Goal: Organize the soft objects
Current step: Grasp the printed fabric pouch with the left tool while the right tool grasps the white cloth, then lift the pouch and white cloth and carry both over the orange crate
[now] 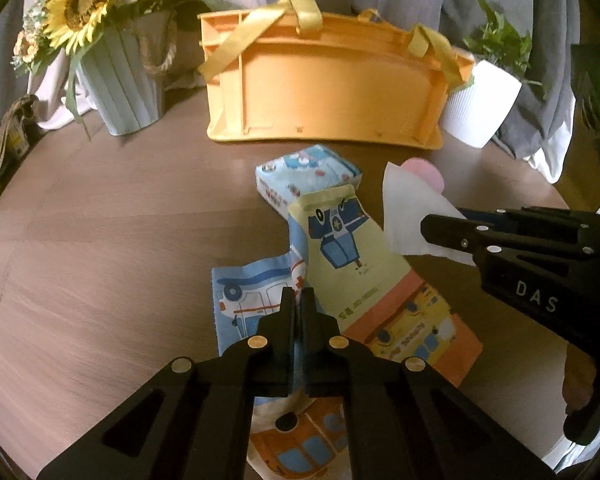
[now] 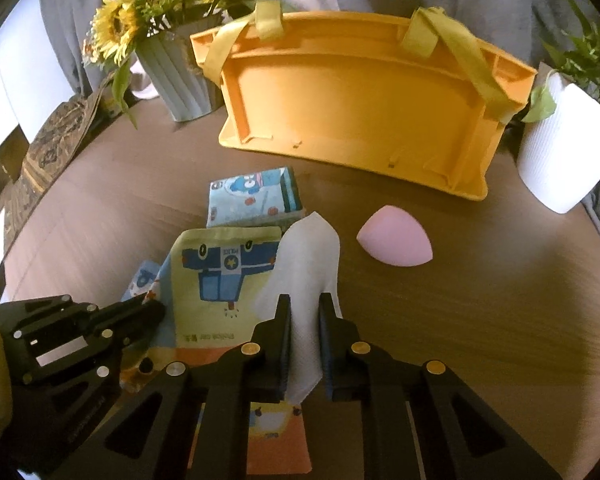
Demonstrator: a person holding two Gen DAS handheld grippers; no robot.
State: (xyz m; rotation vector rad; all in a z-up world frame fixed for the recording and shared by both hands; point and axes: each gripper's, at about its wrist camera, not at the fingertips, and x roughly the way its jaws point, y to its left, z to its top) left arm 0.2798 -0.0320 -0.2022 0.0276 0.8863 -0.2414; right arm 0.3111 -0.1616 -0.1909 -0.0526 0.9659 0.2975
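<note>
A soft cloth book (image 1: 352, 248) with cartoon vehicles lies open on the brown table; it also shows in the right wrist view (image 2: 220, 280). My left gripper (image 1: 299, 296) is shut on its blue page edge and shows in the right wrist view (image 2: 152, 308). My right gripper (image 2: 305, 304) is shut on a white tissue (image 2: 304, 256), held above the book; the tissue also shows in the left wrist view (image 1: 412, 208). A pink egg-shaped sponge (image 2: 394, 236) lies on the table to the right. A light-blue tissue pack (image 2: 256, 196) lies behind the book.
An orange plastic basket (image 2: 360, 120) with yellow straps stands at the back. A grey pot of sunflowers (image 2: 172, 40) stands at back left. A white pot with a green plant (image 2: 564, 152) stands at back right. Grey fabric hangs behind.
</note>
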